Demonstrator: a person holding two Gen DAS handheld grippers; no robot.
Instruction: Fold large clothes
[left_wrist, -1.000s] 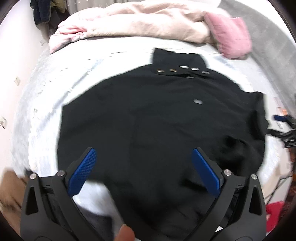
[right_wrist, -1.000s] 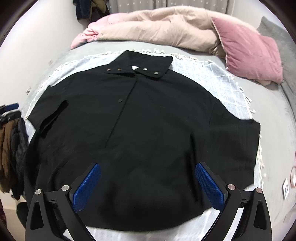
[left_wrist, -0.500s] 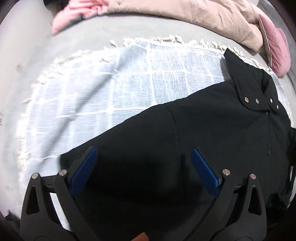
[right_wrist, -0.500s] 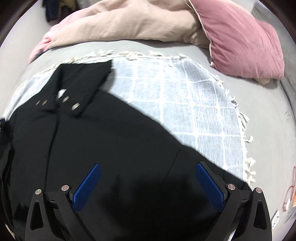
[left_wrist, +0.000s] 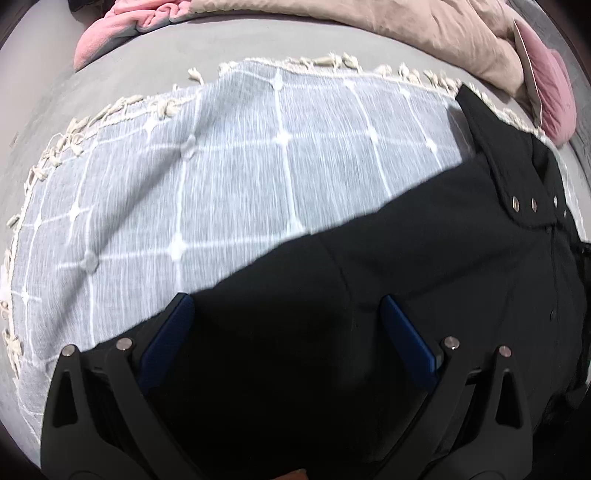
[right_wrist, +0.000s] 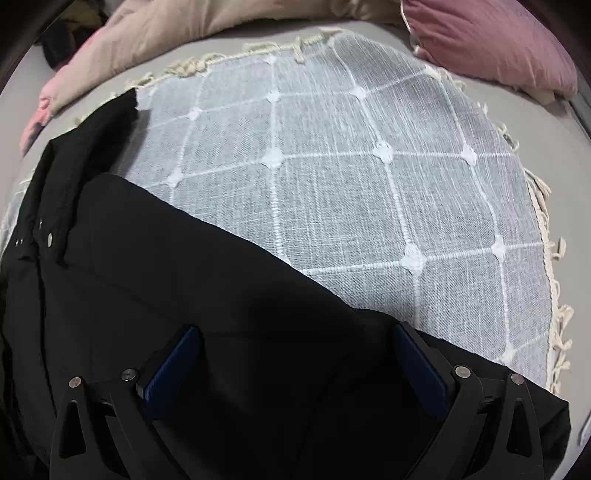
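Right at the near edge, the left gripper (left_wrist: 284, 332) hangs low over the black jacket (left_wrist: 424, 266), its blue pads (left_wrist: 168, 341) spread wide with nothing between them, dark cloth filling the gap underneath. Whether the tips touch the fabric I cannot tell. The right gripper (right_wrist: 295, 363) mirrors it on the other side, fingers equally wide apart and pinching nothing, poised over the jacket's (right_wrist: 207, 280) sleeve end. My read: each one sits over its own sleeve so both can bite at once and swing the sleeves in toward the middle, a sensible opening for folding something this wide.

Just beyond the fingers, the sleeves' upper edges run diagonally, rising toward the jacket's middle, so it lies flat and spread out, front up, fold not yet begun. Further along, the collar (left_wrist: 517, 177) lies open and flat with its row of metal snaps (left_wrist: 533, 202) showing, pointing toward the head of the bed.

Under it all is the pale checked throw (left_wrist: 229, 177) with a tasselled fringe, laid over the grey bed (left_wrist: 155, 55), giving a smooth working surface. At the far end, bedding is heaped out of the way: a beige duvet (left_wrist: 406, 29) and a pink pillow (right_wrist: 491, 37).
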